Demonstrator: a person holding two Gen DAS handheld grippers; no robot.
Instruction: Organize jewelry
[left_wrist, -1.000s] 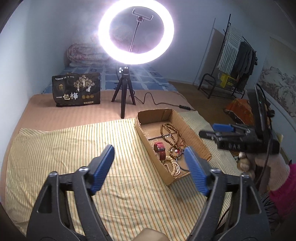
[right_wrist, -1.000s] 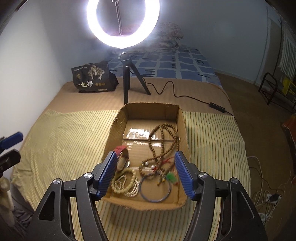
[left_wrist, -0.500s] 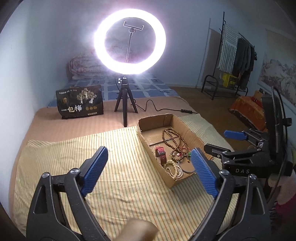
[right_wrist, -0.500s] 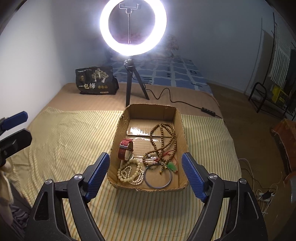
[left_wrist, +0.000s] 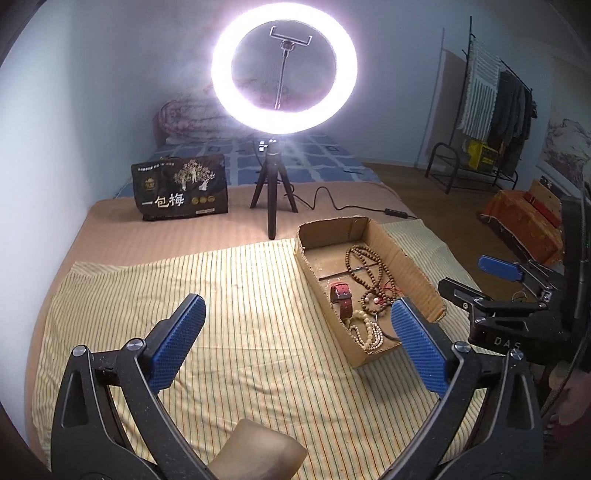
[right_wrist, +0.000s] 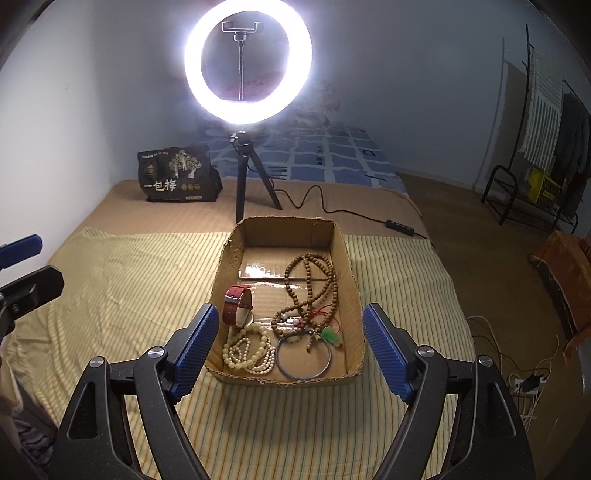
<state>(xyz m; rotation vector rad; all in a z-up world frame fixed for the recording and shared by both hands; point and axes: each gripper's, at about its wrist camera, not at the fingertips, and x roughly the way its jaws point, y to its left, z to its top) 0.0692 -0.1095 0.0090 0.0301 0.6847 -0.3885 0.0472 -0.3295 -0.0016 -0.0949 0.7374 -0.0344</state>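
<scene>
A shallow cardboard box (right_wrist: 352, 273) (left_wrist: 410, 269) lies on the striped cloth. It holds a red-strap watch (right_wrist: 236, 301) (left_wrist: 341, 301), a long brown bead necklace (right_wrist: 314, 280) (left_wrist: 369, 266), cream bead bracelets (right_wrist: 249, 350) (left_wrist: 367, 332), a blue-grey bangle (right_wrist: 303, 360) and a green pendant (right_wrist: 332, 336). My right gripper (right_wrist: 290, 349) is open and empty, held above the box's near end. My left gripper (left_wrist: 295, 341) is open and empty, over the cloth left of the box. The right gripper also shows at the right of the left wrist view (left_wrist: 495, 291).
A lit ring light on a black tripod (right_wrist: 243, 184) stands just behind the box, its cable (right_wrist: 332, 210) trailing right. A black printed bag (right_wrist: 175, 179) sits at the back left. The striped cloth (left_wrist: 240, 295) covers the bed; a clothes rack (left_wrist: 487, 118) stands far right.
Both grippers have pulled back and up from the box, staying open. The box looks smaller and farther in the right wrist view.
</scene>
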